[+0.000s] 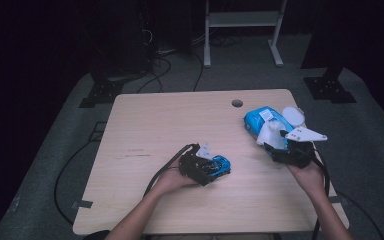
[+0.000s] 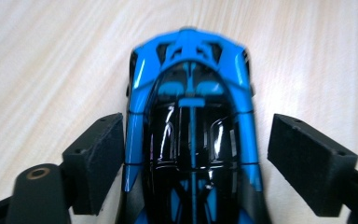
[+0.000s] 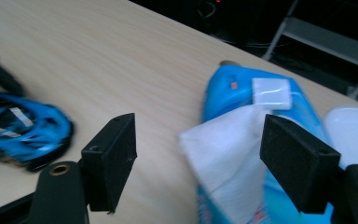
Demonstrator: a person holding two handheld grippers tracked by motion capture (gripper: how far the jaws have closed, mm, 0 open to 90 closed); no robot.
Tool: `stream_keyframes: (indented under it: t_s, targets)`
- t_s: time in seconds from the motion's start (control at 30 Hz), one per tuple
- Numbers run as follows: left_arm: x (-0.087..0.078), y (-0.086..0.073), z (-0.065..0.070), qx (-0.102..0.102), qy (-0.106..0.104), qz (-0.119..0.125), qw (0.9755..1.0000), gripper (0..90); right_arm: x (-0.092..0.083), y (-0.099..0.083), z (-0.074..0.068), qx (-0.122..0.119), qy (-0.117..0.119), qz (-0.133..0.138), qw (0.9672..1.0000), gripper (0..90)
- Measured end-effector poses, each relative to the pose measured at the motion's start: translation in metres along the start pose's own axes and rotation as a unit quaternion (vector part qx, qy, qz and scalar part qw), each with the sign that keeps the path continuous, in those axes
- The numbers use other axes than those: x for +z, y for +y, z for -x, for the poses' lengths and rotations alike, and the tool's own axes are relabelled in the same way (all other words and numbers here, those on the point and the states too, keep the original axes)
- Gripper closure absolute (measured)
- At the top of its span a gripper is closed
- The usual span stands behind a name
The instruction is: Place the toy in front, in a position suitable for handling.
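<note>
The left tongs (image 2: 193, 154) stand open around the blue toy car (image 2: 191, 135), pads not touching it. The car lies on the counter (image 1: 145, 130), its long side running straight ahead between the jaws. The right tongs (image 3: 198, 158) are open too, by a white wipe (image 3: 228, 154) sticking out of the blue pack (image 3: 233, 86).

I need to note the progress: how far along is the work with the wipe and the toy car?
Done: a white wipe sticks out of the blue pack. In hand: the right hand-held gripper is open beside it, not gripping; the left hand-held gripper is open around the toy car. Left: wiping looks not started.
</note>
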State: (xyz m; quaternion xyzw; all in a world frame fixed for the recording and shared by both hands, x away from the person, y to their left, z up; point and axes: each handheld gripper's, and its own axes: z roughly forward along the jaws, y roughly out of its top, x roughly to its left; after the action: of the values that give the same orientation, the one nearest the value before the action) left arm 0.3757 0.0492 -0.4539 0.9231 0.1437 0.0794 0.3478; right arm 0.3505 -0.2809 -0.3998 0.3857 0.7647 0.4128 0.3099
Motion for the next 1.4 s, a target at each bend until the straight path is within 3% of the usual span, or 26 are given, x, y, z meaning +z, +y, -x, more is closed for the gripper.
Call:
stream_keyframes:
  t_s: [0.13,0.27,0.37,0.47,0.6,0.67,0.87,1.0,1.2,1.27,1.3,1.4]
  targets:
    - [-0.015,0.001,0.0,-0.006,0.003,0.025,0.9997,14.9,0.025,0.004,0.019,0.007,-0.018,-0.021,0.9996,26.8]
    - [-0.027,-0.005,-0.001,-0.014,0.012,0.043,0.9989,13.6,0.039,0.0,0.025,0.018,-0.026,-0.023,0.9992,28.3]
    - [-0.035,-0.013,-0.002,-0.021,0.013,0.05,0.9984,13.6,0.051,-0.007,0.029,0.031,-0.031,-0.042,0.9982,30.1]
    - [-0.041,-0.022,-0.002,-0.022,0.017,0.053,0.9982,13.6,0.059,-0.012,0.03,0.039,-0.037,-0.053,0.9972,36.8]
    - [-0.042,-0.033,-0.002,-0.023,0.016,0.053,0.9982,13.4,0.066,-0.013,0.029,0.052,-0.048,-0.06,0.9957,57.0]
    - [-0.042,-0.034,-0.001,-0.022,0.018,0.054,0.9981,13.4,0.066,-0.014,0.029,0.055,-0.05,-0.06,0.9954,60.7]
    - [-0.041,-0.038,-0.003,-0.023,0.021,0.051,0.9982,13.4,0.063,-0.013,0.033,0.062,-0.06,-0.061,0.9944,84.5]
    - [-0.041,-0.039,-0.002,-0.021,0.025,0.057,0.9979,13.4,0.056,-0.011,0.034,0.067,-0.054,-0.05,0.995,85.7]
    - [-0.043,-0.039,-0.004,-0.023,0.027,0.062,0.9975,12.9,0.029,0.0,0.033,0.061,-0.037,-0.004,0.9975,86.3]
    - [-0.044,-0.04,-0.004,-0.024,0.029,0.064,0.9973,12.2,0.011,0.008,0.027,0.059,-0.014,0.024,0.9979,86.3]
    - [-0.044,-0.04,-0.004,-0.024,0.029,0.064,0.9973,12.1,0.011,0.008,0.027,0.059,-0.014,0.024,0.9979,86.3]
    - [-0.044,-0.04,-0.004,-0.026,0.029,0.067,0.997,12.0,-0.006,0.015,0.013,0.046,0.021,0.037,0.998,86.3]
